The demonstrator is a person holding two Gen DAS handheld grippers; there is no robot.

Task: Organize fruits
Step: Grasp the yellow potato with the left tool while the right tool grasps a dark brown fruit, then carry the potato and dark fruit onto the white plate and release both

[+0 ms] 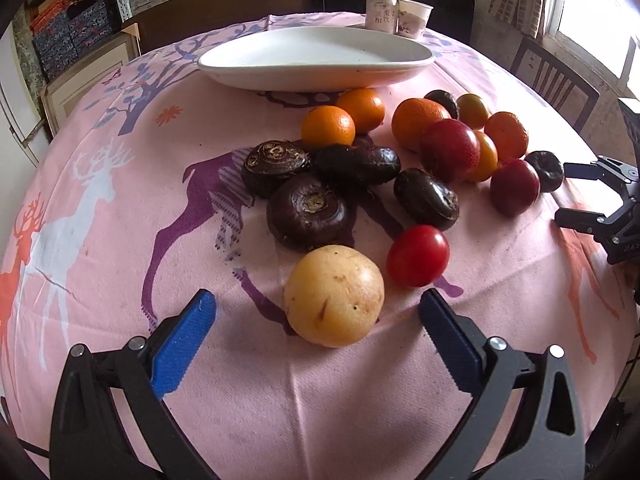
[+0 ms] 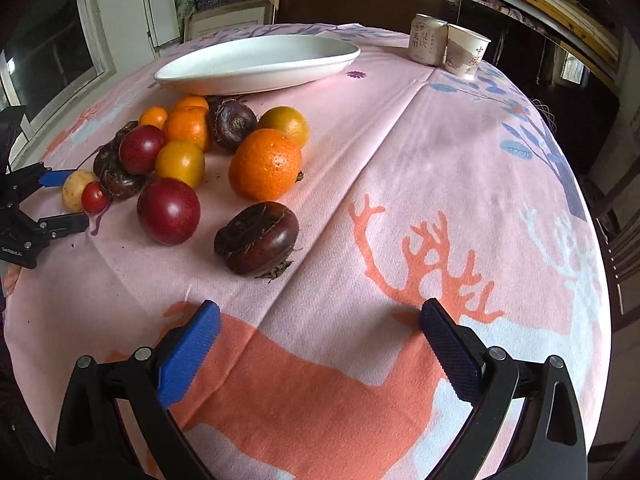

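Barely starting: white plate [image 1: 316,60] sitting bare, all fruit lying loose on bench [image 2: 400,160]. Left hand-held gripper [image 1: 318,312] gaping wide around yellow fruit [image 1: 334,296]; right hand-held gripper [image 2: 320,320] gaping, holding nothing.

matt cloth [image 1: 120,240], glossy plate [image 1: 316,60].

Chinese characters mark the can [image 2: 427,40] and paper cup [image 2: 466,51].
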